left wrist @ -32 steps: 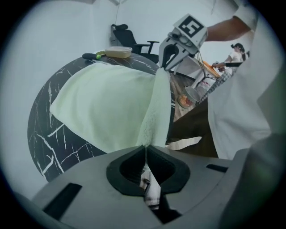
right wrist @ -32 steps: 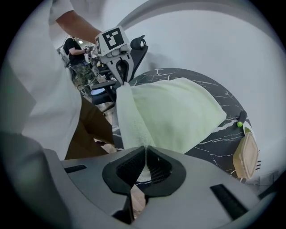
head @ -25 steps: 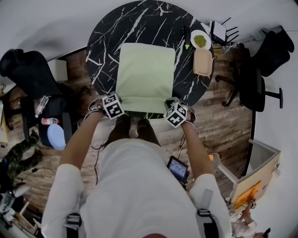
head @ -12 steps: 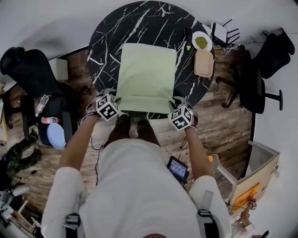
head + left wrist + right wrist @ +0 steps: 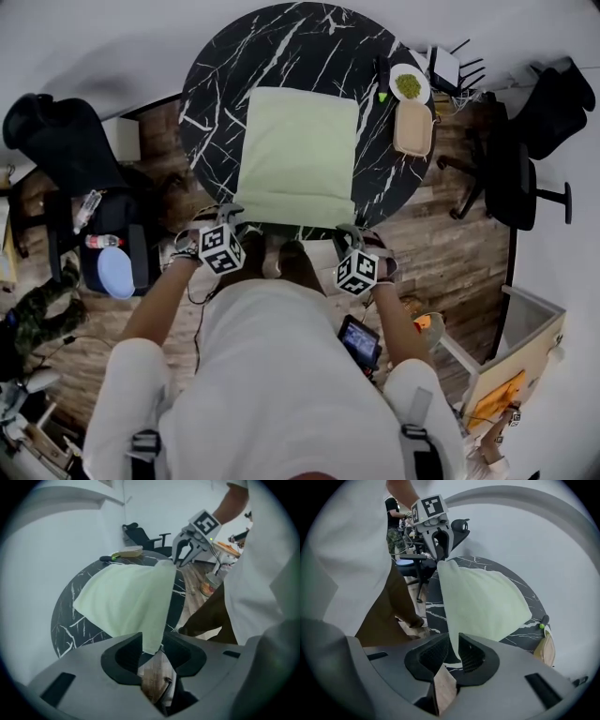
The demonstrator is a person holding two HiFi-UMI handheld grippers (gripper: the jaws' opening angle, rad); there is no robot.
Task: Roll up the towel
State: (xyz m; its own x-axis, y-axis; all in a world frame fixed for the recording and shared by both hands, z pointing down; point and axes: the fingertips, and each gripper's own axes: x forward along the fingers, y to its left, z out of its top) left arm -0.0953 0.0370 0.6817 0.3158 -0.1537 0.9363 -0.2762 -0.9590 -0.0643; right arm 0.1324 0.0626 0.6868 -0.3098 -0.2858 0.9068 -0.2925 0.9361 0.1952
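Found the pale green towel (image 5: 298, 155) spread across the middle of the round black marbled table (image 5: 211, 84), with its near edge at the rim closest to the person and both near corners drawn out past that rim. Traced the left corner into the left gripper (image 5: 152, 644): jaws apart and closing, with the cloth hanging between the pads unpinched. Traced the right corner into the right gripper (image 5: 453, 644): pads drawn in against the cloth on both sides, grasping it. Noted both grippers pointing steeply down, with forearms reaching forward side by side and marker cubes uppermost. Compared against a second ago: both grippers now pulled back from the table's near rim toward the person's body, with the towel in the same place on the table. Recorded at the table's far right edge a white dish (image 5: 408, 84) holding something green and, just beside it, a tan oblong tray (image 5: 413, 128), contents not discernible.
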